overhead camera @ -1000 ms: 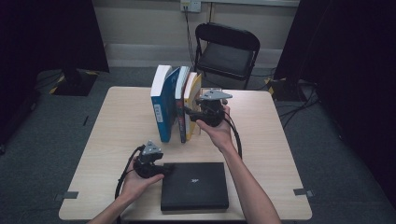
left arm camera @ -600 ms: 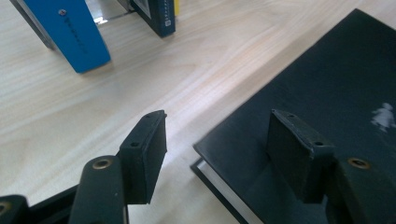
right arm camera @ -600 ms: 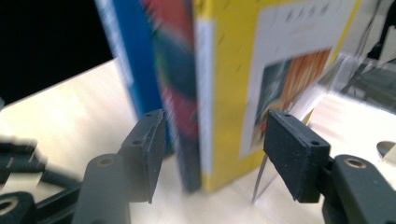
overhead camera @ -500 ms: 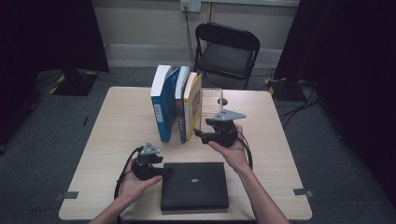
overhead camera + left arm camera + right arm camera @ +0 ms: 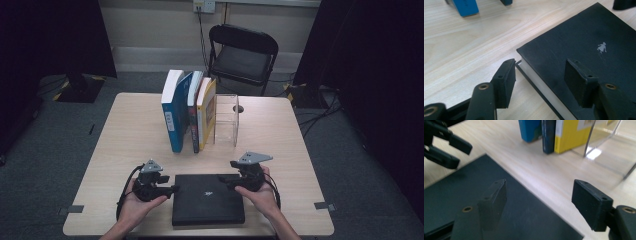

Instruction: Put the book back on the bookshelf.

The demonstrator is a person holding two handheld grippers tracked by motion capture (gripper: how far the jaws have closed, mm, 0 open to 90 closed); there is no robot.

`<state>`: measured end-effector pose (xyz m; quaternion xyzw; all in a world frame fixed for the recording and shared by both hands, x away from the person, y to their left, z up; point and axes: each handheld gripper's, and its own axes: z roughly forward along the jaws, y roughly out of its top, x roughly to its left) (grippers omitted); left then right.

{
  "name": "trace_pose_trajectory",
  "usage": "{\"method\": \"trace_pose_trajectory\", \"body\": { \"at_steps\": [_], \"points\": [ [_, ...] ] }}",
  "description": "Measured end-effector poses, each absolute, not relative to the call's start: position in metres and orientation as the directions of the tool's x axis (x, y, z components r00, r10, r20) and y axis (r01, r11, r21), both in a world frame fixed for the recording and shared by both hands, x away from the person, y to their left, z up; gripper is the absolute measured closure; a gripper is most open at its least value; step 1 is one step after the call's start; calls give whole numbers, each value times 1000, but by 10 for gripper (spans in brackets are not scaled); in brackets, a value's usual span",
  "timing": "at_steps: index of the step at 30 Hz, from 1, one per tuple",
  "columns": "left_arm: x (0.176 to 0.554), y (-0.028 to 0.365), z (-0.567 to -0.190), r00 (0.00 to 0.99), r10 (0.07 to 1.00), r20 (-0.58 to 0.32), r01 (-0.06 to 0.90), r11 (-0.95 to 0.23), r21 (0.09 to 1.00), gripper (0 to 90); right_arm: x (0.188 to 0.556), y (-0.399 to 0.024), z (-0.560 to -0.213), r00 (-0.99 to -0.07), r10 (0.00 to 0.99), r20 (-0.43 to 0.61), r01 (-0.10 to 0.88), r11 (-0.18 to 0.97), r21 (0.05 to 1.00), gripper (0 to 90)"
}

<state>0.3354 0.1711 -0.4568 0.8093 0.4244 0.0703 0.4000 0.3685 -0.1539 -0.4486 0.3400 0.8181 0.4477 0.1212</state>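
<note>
A black book point(image 5: 208, 198) lies flat at the table's front middle, a small silver figure on its cover point(image 5: 602, 47). My left gripper point(image 5: 172, 189) is at the book's left edge. In the left gripper view point(image 5: 540, 65) its jaws have just been closing and straddle that edge, one pad point(image 5: 505, 77) beside the pages, the other point(image 5: 579, 77) above the cover, neither pressing. My right gripper point(image 5: 222, 181) hovers at the book's far right corner. In the right gripper view point(image 5: 539, 183) its jaws have just been opening, with nothing held between them.
A blue book point(image 5: 172, 112), a dark book point(image 5: 192, 112) and a yellow book point(image 5: 206, 112) stand upright mid-table against a clear acrylic holder point(image 5: 227, 120). A black chair point(image 5: 242, 55) stands behind the wooden table point(image 5: 135, 130). Bare wood lies on both sides of the books.
My right hand came away from the standing books, down and toward me to the black book's right side. The left gripper shifted slightly toward the book's left edge.
</note>
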Motion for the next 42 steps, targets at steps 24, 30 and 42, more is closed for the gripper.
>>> {"method": "trace_pose_trajectory", "body": {
  "at_steps": [24,30,42],
  "points": [
    [371,142,-467,692,705,-156,541,-363,759,463,280,-183,-476,-725,672,154,502,362,785,161],
    [378,144,-470,684,695,-221,572,-323,754,445,277,-181,-478,-726,672,144,494,366,789,142],
    [376,139,-472,713,657,-246,572,-343,745,401,270,-181,-481,-745,658,108,476,411,777,113]
  ]
}}
